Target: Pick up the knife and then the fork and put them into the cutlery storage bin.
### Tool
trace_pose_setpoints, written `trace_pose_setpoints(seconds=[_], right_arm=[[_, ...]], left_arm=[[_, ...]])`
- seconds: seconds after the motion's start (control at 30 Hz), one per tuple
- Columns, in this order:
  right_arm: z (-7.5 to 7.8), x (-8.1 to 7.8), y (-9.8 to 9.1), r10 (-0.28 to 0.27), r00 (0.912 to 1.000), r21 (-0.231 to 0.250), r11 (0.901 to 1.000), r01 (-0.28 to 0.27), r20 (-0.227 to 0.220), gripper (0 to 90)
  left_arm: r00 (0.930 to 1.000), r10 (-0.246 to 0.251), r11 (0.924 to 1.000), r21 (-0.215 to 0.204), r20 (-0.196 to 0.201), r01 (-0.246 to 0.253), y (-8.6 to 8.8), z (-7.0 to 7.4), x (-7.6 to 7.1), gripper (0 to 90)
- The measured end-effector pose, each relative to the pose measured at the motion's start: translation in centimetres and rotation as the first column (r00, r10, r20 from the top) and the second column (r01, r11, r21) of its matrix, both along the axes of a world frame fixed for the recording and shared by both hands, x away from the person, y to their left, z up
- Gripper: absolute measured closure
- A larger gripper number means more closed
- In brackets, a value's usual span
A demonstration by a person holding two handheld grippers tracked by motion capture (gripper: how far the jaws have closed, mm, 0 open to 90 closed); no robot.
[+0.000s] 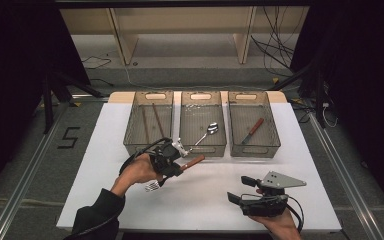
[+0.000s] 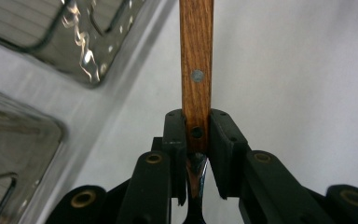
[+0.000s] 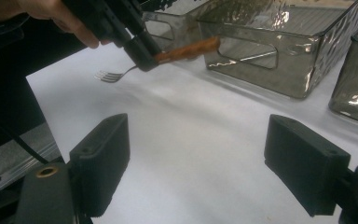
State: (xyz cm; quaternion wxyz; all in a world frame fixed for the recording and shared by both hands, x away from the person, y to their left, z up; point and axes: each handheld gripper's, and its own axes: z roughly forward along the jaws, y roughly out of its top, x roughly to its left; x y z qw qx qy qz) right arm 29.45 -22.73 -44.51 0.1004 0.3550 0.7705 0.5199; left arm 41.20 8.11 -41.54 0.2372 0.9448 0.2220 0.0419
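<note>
On the left half of the white bench (image 1: 130, 200), your left gripper (image 1: 172, 159) has its jaws clamped on the wooden handle of a fork (image 1: 192, 162). The fork hangs clear of the bench surface, just in front of the left bin (image 1: 130, 135) and middle bin (image 1: 202, 147), with its handle pointing toward the middle bin and its tines (image 1: 152, 187) toward you. Two brown sticks (image 1: 156, 119) lie in the left bin, a spoon (image 1: 207, 132) in the middle bin, and a red-handled knife (image 1: 252, 130) in the right bin (image 1: 272, 130). At the near right edge, your right gripper (image 1: 237, 190) rests low with its jaws spread wide and nothing between them.
</note>
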Motion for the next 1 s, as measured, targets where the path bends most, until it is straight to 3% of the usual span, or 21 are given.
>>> trace_pose_setpoints(seconds=[0.27,0.57,1.0], right_arm=[[0.0,0.0,0.0,-0.001,1.0000,0.002,1.0000,0.001,-0.001,23.1],[0.0,0.0,-0.1,-0.003,1.0000,0.005,1.0000,0.003,-0.002,23.1],[0.1,-0.1,-0.1,0.000,1.0000,0.010,0.9999,0.000,0.001,23.0]], left_arm=[[0.9996,0.028,0.9932,-0.113,0.011,-0.026,-1.7,1.6,0.7,77.0],[0.9988,0.044,0.9827,-0.181,0.019,-0.040,-4.2,2.9,2.2,77.0],[0.9959,0.063,0.9576,-0.285,0.065,-0.042,-9.2,5.7,4.1,76.9]])
